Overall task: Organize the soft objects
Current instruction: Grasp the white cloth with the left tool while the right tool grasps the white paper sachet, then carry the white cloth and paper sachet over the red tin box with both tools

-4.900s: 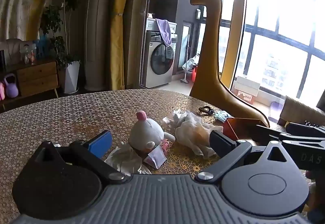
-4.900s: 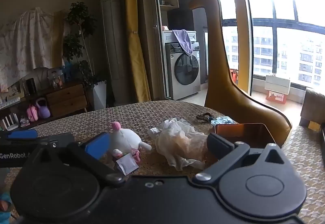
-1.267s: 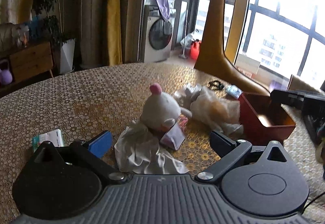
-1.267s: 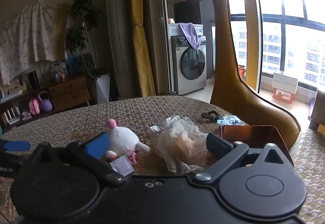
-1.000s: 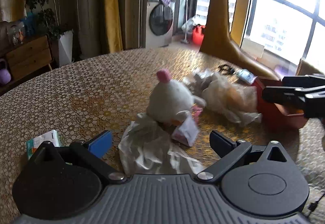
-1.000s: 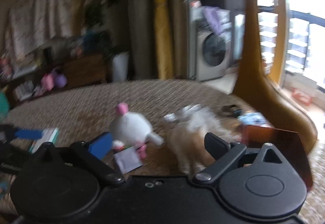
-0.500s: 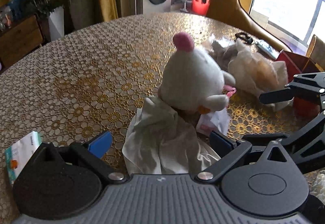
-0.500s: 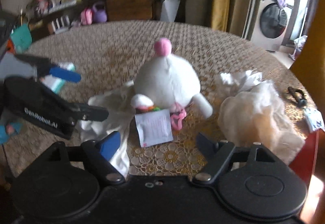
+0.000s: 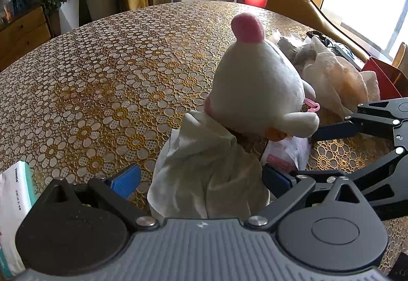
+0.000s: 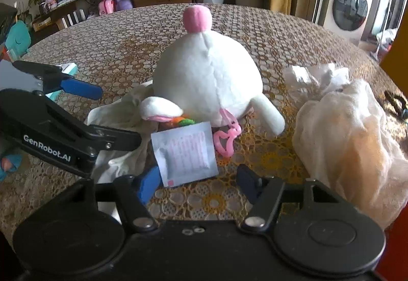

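Observation:
A white plush toy (image 9: 257, 84) with a pink pompom lies on the table; in the right wrist view it (image 10: 206, 74) sits just ahead of me. A white cloth (image 9: 206, 171) lies against it, between the open jaws of my left gripper (image 9: 201, 179). My right gripper (image 10: 201, 184) is open low over the toy's paper tag (image 10: 185, 153). A crumpled cream cloth (image 10: 349, 133) lies to the right. Each gripper shows in the other's view, the left (image 10: 76, 115) and the right (image 9: 331, 130).
A red box (image 9: 382, 79) stands at the table's right, behind the cream cloth (image 9: 336, 82). A tissue packet (image 9: 12, 204) lies at the left near me. The table (image 9: 102, 77) has a gold lace cover. A giraffe figure and a washing machine stand beyond.
Both grippers have come down and in towards the plush toy. The left jaws now straddle the white cloth; the right gripper has swung left and sits over the tag.

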The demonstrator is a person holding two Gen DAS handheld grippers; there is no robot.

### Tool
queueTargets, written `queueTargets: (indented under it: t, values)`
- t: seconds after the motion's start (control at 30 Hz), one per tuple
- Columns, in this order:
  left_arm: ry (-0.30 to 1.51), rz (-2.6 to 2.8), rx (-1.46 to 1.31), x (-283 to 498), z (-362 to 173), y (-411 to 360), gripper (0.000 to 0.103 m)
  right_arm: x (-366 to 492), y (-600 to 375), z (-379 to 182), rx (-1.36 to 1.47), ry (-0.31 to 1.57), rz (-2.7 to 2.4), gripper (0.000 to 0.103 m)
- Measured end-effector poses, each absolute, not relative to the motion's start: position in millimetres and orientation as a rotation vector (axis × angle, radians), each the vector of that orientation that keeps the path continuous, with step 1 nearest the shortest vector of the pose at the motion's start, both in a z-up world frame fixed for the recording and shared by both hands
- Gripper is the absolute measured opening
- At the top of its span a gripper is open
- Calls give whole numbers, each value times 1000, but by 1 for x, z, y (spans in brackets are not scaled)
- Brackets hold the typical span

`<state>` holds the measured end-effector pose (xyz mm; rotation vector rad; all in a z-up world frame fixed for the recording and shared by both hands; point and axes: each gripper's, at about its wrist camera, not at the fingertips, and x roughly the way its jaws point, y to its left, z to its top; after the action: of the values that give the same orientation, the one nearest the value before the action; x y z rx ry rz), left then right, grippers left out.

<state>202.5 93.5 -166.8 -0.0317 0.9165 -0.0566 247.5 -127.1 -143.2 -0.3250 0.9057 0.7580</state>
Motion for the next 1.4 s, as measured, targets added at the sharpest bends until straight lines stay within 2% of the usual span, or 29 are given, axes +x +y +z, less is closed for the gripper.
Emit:
queueTargets:
  t: [0.03,0.1,0.23,0.3,0.47,0.5,0.6,0.8,1.07,1.4]
  values:
    - [916,-57,-35,203,-168,94,100,248,-126,-144,-333,898,761,65]
    - [916,-56,-39,206,-169,94,88,248,-123,-145,-346,885,759,64]
    - [920,-58,-55,209,-174,95,82,249,-117,-148,-361,864,750,55]
    - [913,-54,-52,208,-174,94,68,248,-116,-148,-361,859,747,49]
    - [899,-53,-47,204,-170,91,37,246,-115,-146,-336,866,749,47]
    - [899,-53,-49,204,-170,91,27,245,-115,-145,-335,866,746,47]
    - [897,-38,-52,201,-167,89,15,240,-116,-142,-324,857,740,46]
    - [891,-5,-87,193,-164,90,8,226,-123,-133,-303,853,731,45]
    - [863,30,-147,171,-147,92,7,207,-140,-108,-270,822,704,44]
    - [800,-7,-177,145,-95,75,7,182,-172,-63,-234,776,651,44]
